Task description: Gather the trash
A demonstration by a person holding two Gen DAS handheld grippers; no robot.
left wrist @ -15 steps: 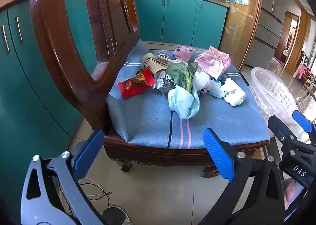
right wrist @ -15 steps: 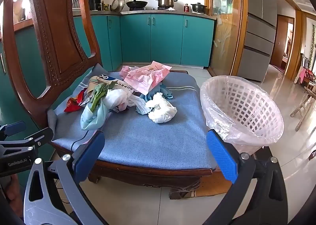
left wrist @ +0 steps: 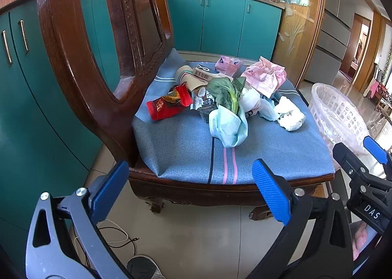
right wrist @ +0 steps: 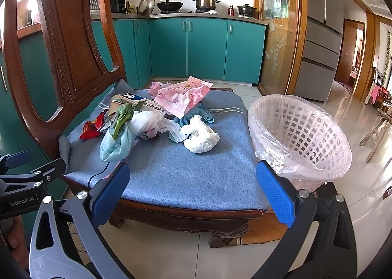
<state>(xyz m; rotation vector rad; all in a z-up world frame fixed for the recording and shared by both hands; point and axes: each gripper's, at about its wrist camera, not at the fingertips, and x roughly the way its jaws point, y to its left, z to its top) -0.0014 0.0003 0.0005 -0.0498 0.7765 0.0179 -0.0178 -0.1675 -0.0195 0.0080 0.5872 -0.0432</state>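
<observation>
- Dark carved wood makes up the biggest thing I see: a chair (right wrist: 73, 58) whose seat carries a blue cushion (right wrist: 186, 171), and all the trash sits toward the back half of that cushion.
- White plastic mesh basket (right wrist: 301, 139) lined with a thin clear bag stands on the floor just beside the chair's right edge; I judge that is where the trash should go.
- My left gripper (left wrist: 193, 191) hangs in front of the seat's near edge, jaws wide apart and holding nothing.
- My right gripper (right wrist: 193, 191) is likewise spread fully, nothing between its pads, short of the cushion's front edge.
- The pink plastic bag (right wrist: 181, 98) at the back is light, crinkly and slippery; I would pinch a bunched fold, not a flat face.
- The pale blue face mask (left wrist: 227, 127) lies nearest me at the front of the pile, soft and limp; a grab across its folded middle should hold.
- The leafy green vegetable (left wrist: 226, 91) rests on top of the mask, floppy and easily torn; the stalk is the firmer place.
- The white crumpled tissue (right wrist: 201, 138) sits apart on the basket side, very light and squashy, easy to clamp anywhere.
- The red snack wrapper (left wrist: 169, 105) lies near the chair back, thin and slick; its crumpled end looks best.
</observation>
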